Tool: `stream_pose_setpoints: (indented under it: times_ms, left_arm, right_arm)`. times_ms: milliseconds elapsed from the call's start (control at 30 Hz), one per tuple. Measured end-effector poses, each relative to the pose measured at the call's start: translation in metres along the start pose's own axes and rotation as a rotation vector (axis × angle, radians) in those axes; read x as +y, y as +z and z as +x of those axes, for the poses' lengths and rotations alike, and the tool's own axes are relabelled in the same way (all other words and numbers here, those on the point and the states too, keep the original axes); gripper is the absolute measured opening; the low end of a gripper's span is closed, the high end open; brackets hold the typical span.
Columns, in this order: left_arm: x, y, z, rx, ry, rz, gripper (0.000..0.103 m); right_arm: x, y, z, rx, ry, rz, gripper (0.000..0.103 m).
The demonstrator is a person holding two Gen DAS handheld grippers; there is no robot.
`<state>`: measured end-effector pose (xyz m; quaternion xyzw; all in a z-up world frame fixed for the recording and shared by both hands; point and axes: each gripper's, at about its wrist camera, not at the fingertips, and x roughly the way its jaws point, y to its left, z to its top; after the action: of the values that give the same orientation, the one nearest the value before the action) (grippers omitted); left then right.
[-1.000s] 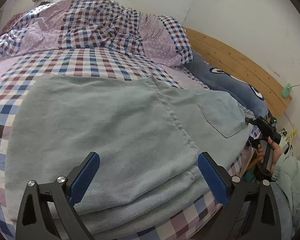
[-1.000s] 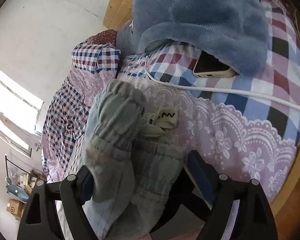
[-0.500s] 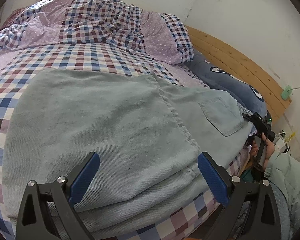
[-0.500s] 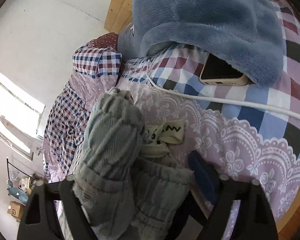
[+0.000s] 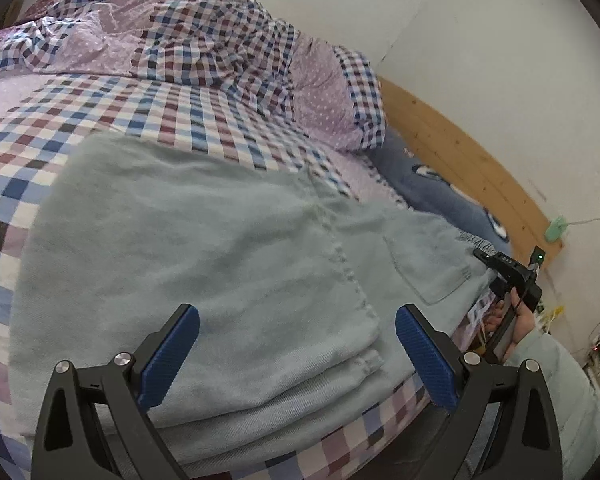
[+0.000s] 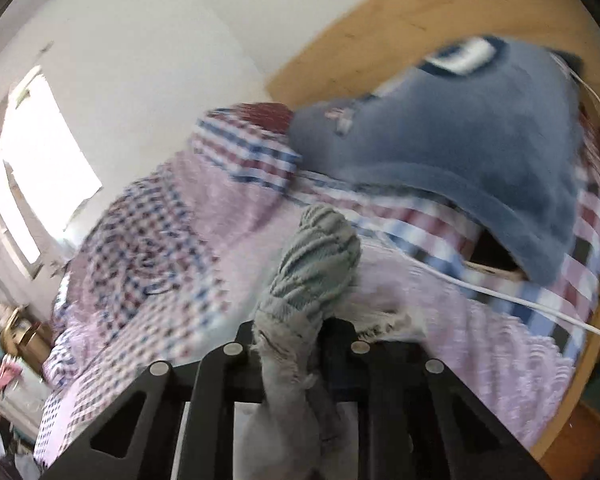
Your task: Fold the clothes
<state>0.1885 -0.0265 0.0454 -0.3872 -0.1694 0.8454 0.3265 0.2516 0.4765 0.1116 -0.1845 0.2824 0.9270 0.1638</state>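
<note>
Pale grey-green trousers point(image 5: 220, 260) lie folded in layers on the checked bed sheet point(image 5: 100, 120). My left gripper point(image 5: 296, 320) hovers open over their near folded edge, blue pads apart and touching nothing. At the right end, a hand holds my right gripper point(image 5: 508, 276) at the elastic waistband. In the right wrist view that gripper point(image 6: 296, 340) has its jaws closing, with the bunched waistband point(image 6: 316, 256) pinched between them and raised off the bed. The picture is blurred by motion.
A blue plush pillow point(image 6: 460, 152) lies against the wooden headboard point(image 5: 460, 152). A white cable point(image 6: 500, 296) runs across the sheet beside the waistband. A rumpled checked quilt point(image 5: 180, 40) fills the far side. A window point(image 6: 40, 152) is at the left.
The right gripper's jaws have come together on the waistband, and it has risen and rolled, lifting the cloth. The left gripper has shifted slightly and stays open.
</note>
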Motion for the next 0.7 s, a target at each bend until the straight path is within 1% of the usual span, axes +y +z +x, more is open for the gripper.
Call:
stream_pose_setpoints:
  times_ms: [100, 167, 267, 367, 400, 467, 567, 633, 667, 700]
  left_arm:
    - [0.007, 0.005, -0.008, -0.020, -0.014, -0.028, 0.100]
    - [0.015, 0.008, -0.013, -0.029, -0.025, -0.058, 0.100]
    - [0.028, 0.013, -0.021, -0.040, -0.051, -0.110, 0.100]
    - [0.045, 0.018, -0.034, -0.064, -0.100, -0.184, 0.100]
    - [0.053, 0.020, -0.040, -0.077, -0.127, -0.217, 0.100]
    - [0.073, 0.023, -0.056, -0.121, -0.207, -0.299, 0.100]
    - [0.103, 0.021, -0.074, -0.183, -0.320, -0.427, 0.100]
    - [0.120, 0.019, -0.077, -0.192, -0.370, -0.498, 0.100]
    - [0.127, 0.017, -0.076, -0.176, -0.390, -0.531, 0.100]
    - [0.133, 0.015, -0.072, -0.148, -0.403, -0.558, 0.100]
  right_arm:
    - [0.063, -0.008, -0.005, -0.003, 0.055, -0.135, 0.019]
    - [0.110, -0.019, -0.006, 0.001, 0.100, -0.229, 0.019]
    - [0.180, -0.044, -0.009, 0.015, 0.182, -0.340, 0.018]
    - [0.249, -0.083, -0.016, 0.021, 0.263, -0.447, 0.018]
    - [0.272, -0.101, -0.019, 0.020, 0.281, -0.504, 0.018]
    - [0.318, -0.147, -0.023, 0.028, 0.317, -0.656, 0.018]
    - [0.366, -0.226, -0.017, 0.125, 0.379, -0.871, 0.018]
    - [0.381, -0.279, -0.007, 0.210, 0.397, -0.992, 0.017]
    - [0.382, -0.299, -0.002, 0.236, 0.389, -1.033, 0.017]
    - [0.380, -0.312, -0.001, 0.238, 0.382, -1.054, 0.017]
